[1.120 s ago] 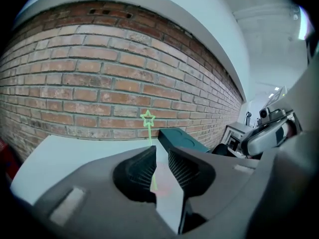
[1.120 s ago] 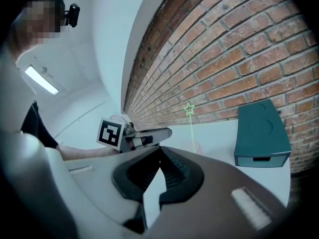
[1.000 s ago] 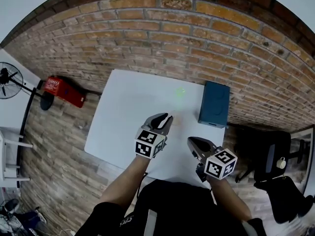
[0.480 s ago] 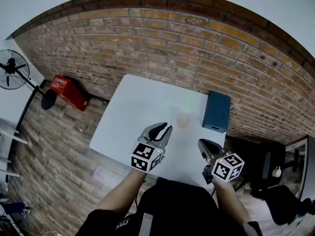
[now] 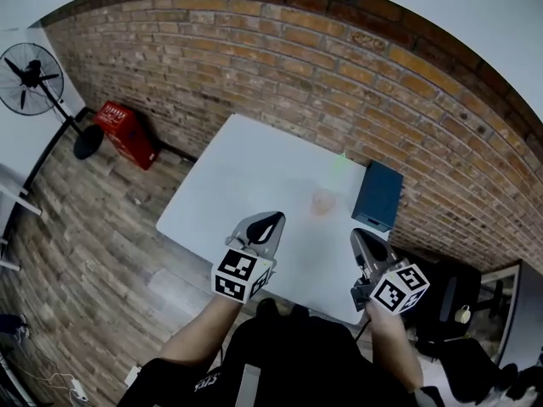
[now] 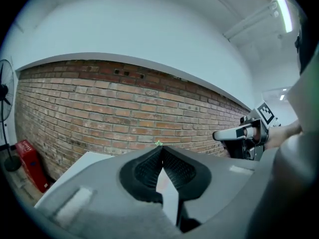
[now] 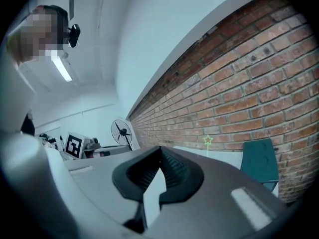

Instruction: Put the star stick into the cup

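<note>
Brick wall backs a white table (image 5: 237, 176). Both forearms reach over its near edge, with the left gripper (image 5: 273, 219) and right gripper (image 5: 356, 234) closed on nothing. The star stick (image 5: 342, 156) stands upright beyond the cup (image 5: 322, 200). The left gripper has drawn back from the cup since a second ago.

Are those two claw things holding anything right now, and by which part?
Nothing is held. The left gripper and right gripper are shut and empty; the green star stick is away on the white table.

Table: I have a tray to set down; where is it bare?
Bare: the left part of the table, from its left edge to the cup. Crowded: the right side, where cup, star stick and teal box cluster.
</note>
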Motion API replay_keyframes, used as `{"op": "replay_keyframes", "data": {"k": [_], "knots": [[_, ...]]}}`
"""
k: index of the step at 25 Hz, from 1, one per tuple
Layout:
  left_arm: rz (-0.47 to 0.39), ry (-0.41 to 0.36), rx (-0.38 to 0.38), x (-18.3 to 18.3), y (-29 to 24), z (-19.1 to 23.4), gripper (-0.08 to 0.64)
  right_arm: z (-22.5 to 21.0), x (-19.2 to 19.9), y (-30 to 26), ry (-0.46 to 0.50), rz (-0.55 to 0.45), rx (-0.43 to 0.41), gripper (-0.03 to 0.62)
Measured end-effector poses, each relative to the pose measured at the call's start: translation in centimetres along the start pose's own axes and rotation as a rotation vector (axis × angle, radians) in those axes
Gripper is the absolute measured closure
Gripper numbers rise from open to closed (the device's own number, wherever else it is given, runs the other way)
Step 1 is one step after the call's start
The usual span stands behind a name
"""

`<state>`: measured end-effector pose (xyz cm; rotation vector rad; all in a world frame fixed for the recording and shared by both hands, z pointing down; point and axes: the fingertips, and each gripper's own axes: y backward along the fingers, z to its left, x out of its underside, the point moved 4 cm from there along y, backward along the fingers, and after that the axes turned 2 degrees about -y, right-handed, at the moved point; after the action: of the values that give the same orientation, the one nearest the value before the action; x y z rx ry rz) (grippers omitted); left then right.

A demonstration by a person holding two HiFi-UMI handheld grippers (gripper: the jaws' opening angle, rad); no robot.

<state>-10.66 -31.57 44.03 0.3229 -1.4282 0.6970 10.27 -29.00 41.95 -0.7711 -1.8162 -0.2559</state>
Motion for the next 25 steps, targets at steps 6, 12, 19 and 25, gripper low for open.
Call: {"op": "replay_keyframes", "data": {"k": [6,12,19,25], "knots": [[-0.003,0.042,-0.079,-0.4,0.9,0.5,0.554,1.2,-0.3,0.5,0.097,0.034,-0.055,0.594],[0.011,-0.017,-0.069,-1.1,-1.2,-1.1,0.554,-0.4,-0.5,2.6,0.151,0.041,-0.039,0.595],[0.040,-0.011,-0.061,-1.1,-2.3,-2.8,0.554,-1.7,-0.6,3.1,0.164,0.053,-0.046,0.595],[0.069,-0.034,-0.057,-1.4,-2.8,-3.3,0.554,-2.4,-0.6,3.0,0.131,0.025,-0.069,0.595]]}}
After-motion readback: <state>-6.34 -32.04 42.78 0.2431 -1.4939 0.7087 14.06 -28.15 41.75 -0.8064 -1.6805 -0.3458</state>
